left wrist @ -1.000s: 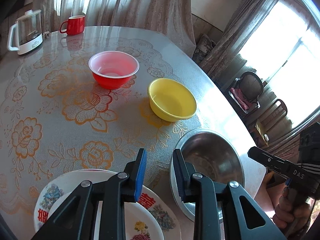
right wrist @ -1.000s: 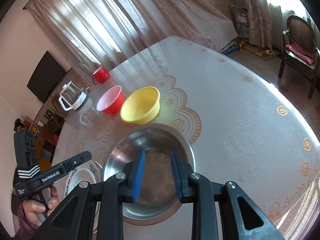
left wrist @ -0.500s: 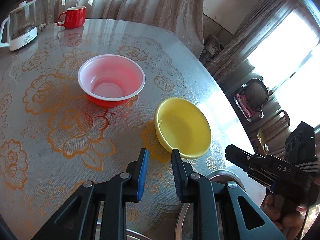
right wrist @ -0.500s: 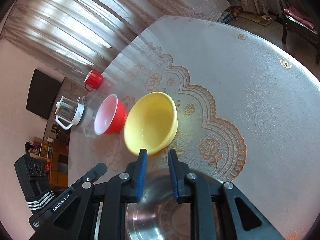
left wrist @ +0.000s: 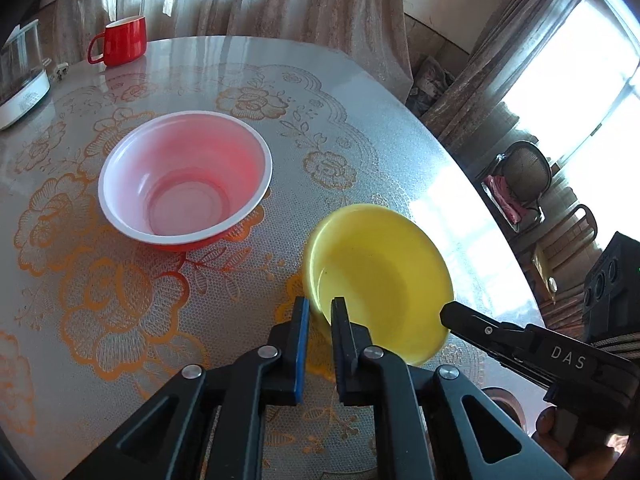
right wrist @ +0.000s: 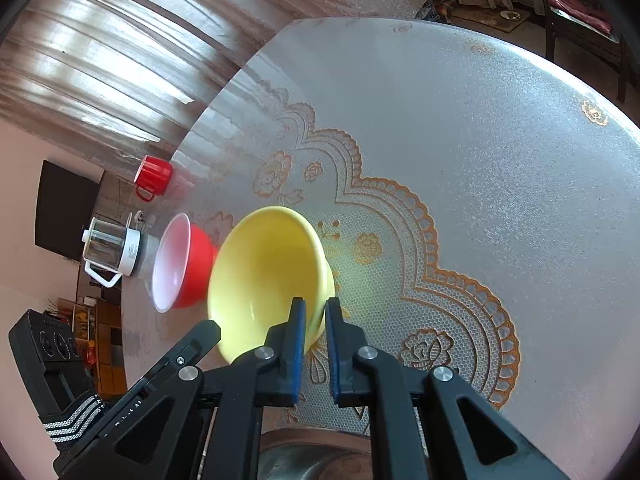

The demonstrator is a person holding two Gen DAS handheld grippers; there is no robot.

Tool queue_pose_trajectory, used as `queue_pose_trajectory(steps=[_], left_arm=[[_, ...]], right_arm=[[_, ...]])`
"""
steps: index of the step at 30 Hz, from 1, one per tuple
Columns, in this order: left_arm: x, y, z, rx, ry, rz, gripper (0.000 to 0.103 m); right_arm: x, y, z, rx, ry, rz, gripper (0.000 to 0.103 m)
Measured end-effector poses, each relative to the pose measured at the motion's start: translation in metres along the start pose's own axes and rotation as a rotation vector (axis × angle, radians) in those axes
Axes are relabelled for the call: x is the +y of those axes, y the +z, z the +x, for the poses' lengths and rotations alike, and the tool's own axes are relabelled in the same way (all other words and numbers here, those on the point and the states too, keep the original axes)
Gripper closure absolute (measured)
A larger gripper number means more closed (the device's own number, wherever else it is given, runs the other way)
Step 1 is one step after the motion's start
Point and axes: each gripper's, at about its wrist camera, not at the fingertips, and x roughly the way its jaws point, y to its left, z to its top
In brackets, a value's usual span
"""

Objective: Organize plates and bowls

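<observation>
A yellow bowl (left wrist: 380,276) stands on the lace-covered round table, right of a red bowl with a white inside (left wrist: 184,178). My left gripper (left wrist: 319,308) is open with a narrow gap, its fingertips straddling the yellow bowl's near rim. My right gripper (right wrist: 316,310) is open too, its fingertips at the near edge of the yellow bowl (right wrist: 264,276); the red bowl (right wrist: 182,262) is behind it. In the right wrist view the steel bowl's rim (right wrist: 316,450) shows below the fingers.
A red mug (left wrist: 122,42) and a glass kettle (left wrist: 20,76) stand at the table's far left side; they also show in the right wrist view, mug (right wrist: 154,174) and kettle (right wrist: 110,246). Chairs (left wrist: 524,178) stand beyond the table's right edge.
Both grippers have moved forward from over the plates and steel bowl to the yellow bowl. Both pairs of fingers have narrowed a little.
</observation>
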Motion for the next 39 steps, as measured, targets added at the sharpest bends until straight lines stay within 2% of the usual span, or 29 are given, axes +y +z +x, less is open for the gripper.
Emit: queue_pose_trajectory(steps=[4,6,10,13,18,20,21,23,27,32,34,35,37,39], left_arm=[[0.004,-0.003,-0.005,0.009,-0.005,-0.016,0.095],[0.003,-0.006,-0.012,0.001,-0.014,-0.01,0.102],[-0.006,-0.01,-0.023,-0.015,-0.018,0.025,0.102],[-0.01,-0.013,-0.021,-0.002,0.001,0.027,0.102],[-0.005,-0.017,-0.029,-0.025,0.017,0.021,0.101],[0.003,-0.014,-0.031,-0.023,0.003,-0.009,0.095],[0.006,-0.012,-0.032,-0.028,0.002,-0.018,0.082],[0.011,-0.009,-0.032,-0.04,-0.004,-0.039,0.071],[0.011,-0.004,-0.021,-0.013,-0.038,-0.057,0.071],[-0.001,0.0,-0.001,0.017,-0.039,-0.041,0.071],[-0.008,0.0,0.005,0.022,-0.043,-0.014,0.078],[-0.012,-0.002,0.006,0.017,-0.032,0.015,0.092],[-0.019,-0.005,0.007,0.01,-0.006,0.062,0.093],[-0.019,-0.006,0.008,0.006,-0.01,0.067,0.094]], right_arm=[[-0.001,-0.002,-0.003,-0.004,0.002,-0.011,0.095],[0.0,-0.003,-0.007,-0.009,0.011,-0.016,0.095],[0.015,-0.008,-0.019,-0.028,0.045,-0.06,0.096],[0.025,-0.011,-0.018,-0.03,0.018,-0.093,0.096],[0.008,-0.011,-0.016,-0.027,-0.02,-0.058,0.096],[0.001,-0.011,-0.014,-0.02,-0.029,-0.046,0.096],[-0.002,-0.01,-0.014,-0.017,-0.025,-0.039,0.096],[-0.005,-0.009,-0.015,-0.018,-0.027,-0.04,0.096],[-0.01,-0.006,-0.014,-0.009,-0.018,-0.03,0.096],[-0.013,-0.004,-0.011,0.008,-0.028,-0.036,0.096],[-0.014,-0.005,-0.008,0.02,-0.026,-0.033,0.096],[-0.014,-0.005,-0.007,0.022,-0.034,-0.033,0.096],[-0.018,-0.006,-0.004,0.033,-0.032,-0.024,0.096],[-0.019,-0.008,-0.003,0.035,-0.033,-0.031,0.096]])
